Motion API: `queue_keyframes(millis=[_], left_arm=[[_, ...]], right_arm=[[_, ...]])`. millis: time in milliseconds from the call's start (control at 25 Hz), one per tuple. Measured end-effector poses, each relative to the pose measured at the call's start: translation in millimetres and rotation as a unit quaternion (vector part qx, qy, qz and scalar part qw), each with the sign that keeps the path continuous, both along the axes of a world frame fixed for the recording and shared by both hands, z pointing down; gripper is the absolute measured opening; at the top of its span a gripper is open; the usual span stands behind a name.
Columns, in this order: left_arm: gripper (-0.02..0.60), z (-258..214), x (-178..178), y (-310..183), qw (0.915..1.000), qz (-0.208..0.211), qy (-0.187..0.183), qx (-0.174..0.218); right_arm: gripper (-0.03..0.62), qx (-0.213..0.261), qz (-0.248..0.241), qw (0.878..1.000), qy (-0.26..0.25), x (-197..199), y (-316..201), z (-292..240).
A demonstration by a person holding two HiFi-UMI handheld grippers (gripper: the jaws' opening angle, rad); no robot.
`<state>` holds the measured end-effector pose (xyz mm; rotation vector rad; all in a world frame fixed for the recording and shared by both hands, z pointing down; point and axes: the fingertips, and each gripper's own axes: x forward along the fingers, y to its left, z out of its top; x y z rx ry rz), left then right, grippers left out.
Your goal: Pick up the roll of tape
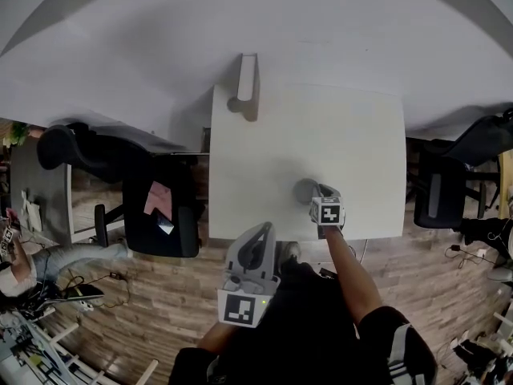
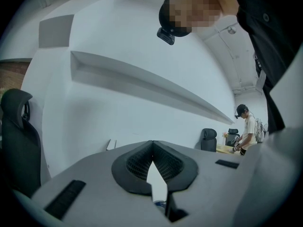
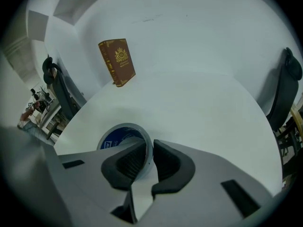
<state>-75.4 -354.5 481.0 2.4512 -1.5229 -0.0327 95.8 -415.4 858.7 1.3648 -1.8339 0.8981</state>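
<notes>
Head view: white rectangular table [image 1: 321, 127], with a grey roll of tape [image 1: 304, 189] lying flat toward its 5 o'clock corner, close to the near edge. My right gripper [image 1: 311, 192] angles down onto it.

Right gripper view: the roll of tape [image 3: 124, 126] shows blue print inside its core and rests on the tabletop. One jaw of the right gripper [image 3: 150, 148] sits inside the ring, the other outside, both clamped on the wall. A brown hardback book with a gold crest [image 3: 117, 61] stands upright at 11 o'clock from the roll, well apart.

My left gripper [image 1: 263, 229] hangs off the table's near edge at 6 o'clock. Left gripper view: jaws together tip to tip, nothing between them.
</notes>
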Motion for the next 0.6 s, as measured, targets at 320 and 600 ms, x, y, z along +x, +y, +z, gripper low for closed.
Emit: queue_keyframes(millis=[320, 600], left_arm=[[0.023, -11.8, 11.8, 40.6, 0.9999, -0.001, -0.004, 0.014], [0.023, -14.9, 38.8, 92.8, 0.999, 0.011, -0.016, 0.041]], right_arm=[[0.064, 0.036, 0.002, 0.999, -0.021, 11.9, 35.3, -30.0], [0.063, 0.135, 0.013, 0.989, -0.054, 32.3, 61.6, -107.5]])
